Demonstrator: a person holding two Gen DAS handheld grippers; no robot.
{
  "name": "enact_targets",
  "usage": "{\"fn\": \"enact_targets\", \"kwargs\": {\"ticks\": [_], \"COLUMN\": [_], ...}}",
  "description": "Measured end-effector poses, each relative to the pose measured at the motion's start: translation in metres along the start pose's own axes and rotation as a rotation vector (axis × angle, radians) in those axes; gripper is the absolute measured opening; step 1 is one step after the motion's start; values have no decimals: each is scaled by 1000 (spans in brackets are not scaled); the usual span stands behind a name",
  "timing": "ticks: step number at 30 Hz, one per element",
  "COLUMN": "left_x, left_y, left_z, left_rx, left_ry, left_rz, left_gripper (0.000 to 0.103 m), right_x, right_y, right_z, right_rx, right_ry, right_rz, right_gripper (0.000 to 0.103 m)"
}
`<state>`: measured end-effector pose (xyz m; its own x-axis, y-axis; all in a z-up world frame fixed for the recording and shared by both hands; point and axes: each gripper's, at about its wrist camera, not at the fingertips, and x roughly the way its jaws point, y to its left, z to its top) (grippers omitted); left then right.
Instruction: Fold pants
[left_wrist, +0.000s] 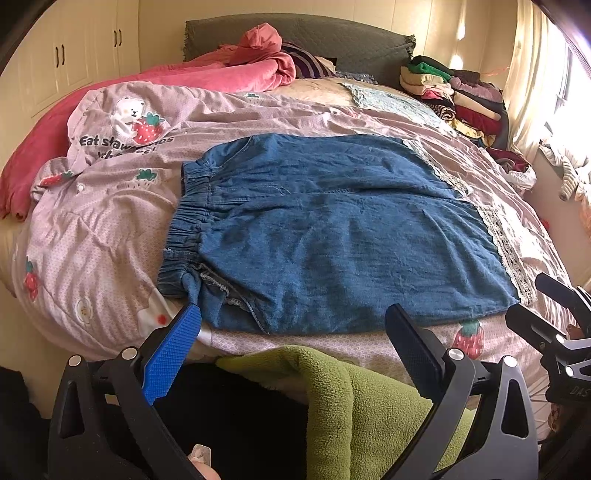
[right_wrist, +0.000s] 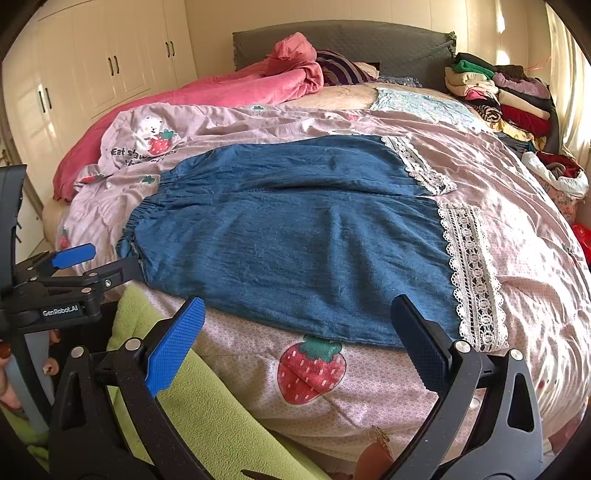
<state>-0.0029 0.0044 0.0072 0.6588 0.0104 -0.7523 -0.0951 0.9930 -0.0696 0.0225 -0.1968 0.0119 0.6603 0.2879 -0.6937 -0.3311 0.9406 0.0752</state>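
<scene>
Blue denim pants (left_wrist: 332, 229) with an elastic waistband at the left and white lace cuffs (left_wrist: 506, 251) at the right lie flat on the bed, both legs side by side. They also show in the right wrist view (right_wrist: 295, 236). My left gripper (left_wrist: 291, 325) is open and empty, just off the pants' near edge by the waistband corner. My right gripper (right_wrist: 295, 321) is open and empty, at the near edge toward the lace cuff (right_wrist: 472, 280). The left gripper also shows at the left of the right wrist view (right_wrist: 92, 264), open.
The pants rest on a pink strawberry-print quilt (left_wrist: 110, 229). A red blanket (left_wrist: 221, 77) lies at the back left. A pile of folded clothes (left_wrist: 454, 92) sits at the back right. A green fleece (left_wrist: 369, 398) lies below the grippers at the bed's near edge.
</scene>
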Motion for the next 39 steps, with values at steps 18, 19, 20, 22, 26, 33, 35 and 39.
{"fn": "enact_targets", "kwargs": {"ticks": [18, 19, 20, 22, 26, 33, 35, 39], "left_x": [-2, -3, -2, -3, -4, 0, 2, 6], "left_y": [1, 1, 0, 2, 3, 6, 8, 13], "left_z": [1, 1, 1, 2, 3, 6, 9, 14], "left_rx": [0, 0, 1, -1, 0, -1, -5, -17], "left_ry": [-1, -2, -2, -5, -8, -14, -13, -12], "left_rz": [4, 3, 4, 4, 8, 12, 17, 6], "left_gripper": [99, 99, 99, 99, 99, 99, 99, 99], "right_x": [1, 1, 1, 1, 1, 5, 6, 12], "right_y": [0, 1, 1, 1, 1, 2, 3, 4], "right_z": [-1, 0, 0, 0, 0, 0, 1, 7], "right_rx": [-4, -4, -4, -5, -7, -14, -16, -22], "right_ry": [-2, -3, -2, -2, -3, -3, -3, -9], "right_rz": [0, -2, 0, -1, -2, 4, 4, 13], "right_gripper": [95, 95, 95, 95, 95, 95, 95, 95]}}
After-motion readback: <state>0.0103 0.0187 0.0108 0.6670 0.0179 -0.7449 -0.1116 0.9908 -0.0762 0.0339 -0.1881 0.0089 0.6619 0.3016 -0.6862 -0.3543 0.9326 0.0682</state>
